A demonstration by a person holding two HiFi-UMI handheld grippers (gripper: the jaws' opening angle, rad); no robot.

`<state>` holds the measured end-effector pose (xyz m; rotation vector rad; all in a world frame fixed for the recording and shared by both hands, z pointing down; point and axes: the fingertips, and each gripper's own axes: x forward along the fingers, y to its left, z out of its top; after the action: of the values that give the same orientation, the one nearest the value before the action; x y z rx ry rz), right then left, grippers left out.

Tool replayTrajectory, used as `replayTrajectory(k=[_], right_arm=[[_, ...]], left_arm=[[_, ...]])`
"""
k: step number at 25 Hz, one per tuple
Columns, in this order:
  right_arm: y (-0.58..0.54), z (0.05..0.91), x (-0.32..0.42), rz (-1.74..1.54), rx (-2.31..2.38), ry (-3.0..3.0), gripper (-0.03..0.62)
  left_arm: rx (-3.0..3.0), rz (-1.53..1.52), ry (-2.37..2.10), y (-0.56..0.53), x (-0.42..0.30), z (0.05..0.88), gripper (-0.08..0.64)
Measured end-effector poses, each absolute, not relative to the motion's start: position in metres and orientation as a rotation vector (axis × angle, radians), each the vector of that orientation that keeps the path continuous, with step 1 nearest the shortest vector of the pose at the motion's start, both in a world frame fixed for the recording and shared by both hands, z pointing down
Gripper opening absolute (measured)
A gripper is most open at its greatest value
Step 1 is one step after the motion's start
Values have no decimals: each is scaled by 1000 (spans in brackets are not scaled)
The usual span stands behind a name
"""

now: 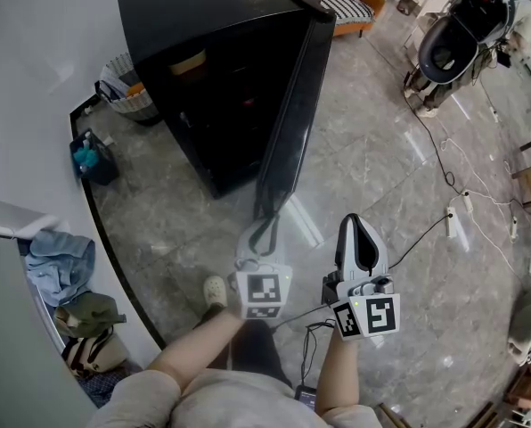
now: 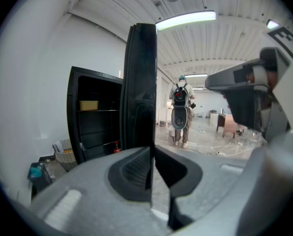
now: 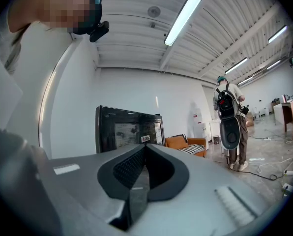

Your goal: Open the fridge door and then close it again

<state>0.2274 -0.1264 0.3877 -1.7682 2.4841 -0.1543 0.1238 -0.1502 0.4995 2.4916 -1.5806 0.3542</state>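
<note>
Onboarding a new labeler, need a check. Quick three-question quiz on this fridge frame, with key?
1. True or false: the fridge door is fully closed.
2. Which one has the door's edge between its jaws? A) left gripper B) right gripper C) neither
3. Fill in: the yellow box sits on a ___ inside the fridge.
Key: 1 false, it stands open. 2 A. 3 shelf.
</note>
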Motion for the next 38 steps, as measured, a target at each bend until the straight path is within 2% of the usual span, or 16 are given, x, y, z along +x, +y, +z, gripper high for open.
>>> replayTrajectory(k=[22,38], right_arm=[[-95,394,203,-148,-1783,2495,-11],[-90,395,174,-148,-1718,2531,-11]], left_arm=[[2537,316,-1497,-155,93,500,32],[2511,344,-1549,-177,37,500,34]])
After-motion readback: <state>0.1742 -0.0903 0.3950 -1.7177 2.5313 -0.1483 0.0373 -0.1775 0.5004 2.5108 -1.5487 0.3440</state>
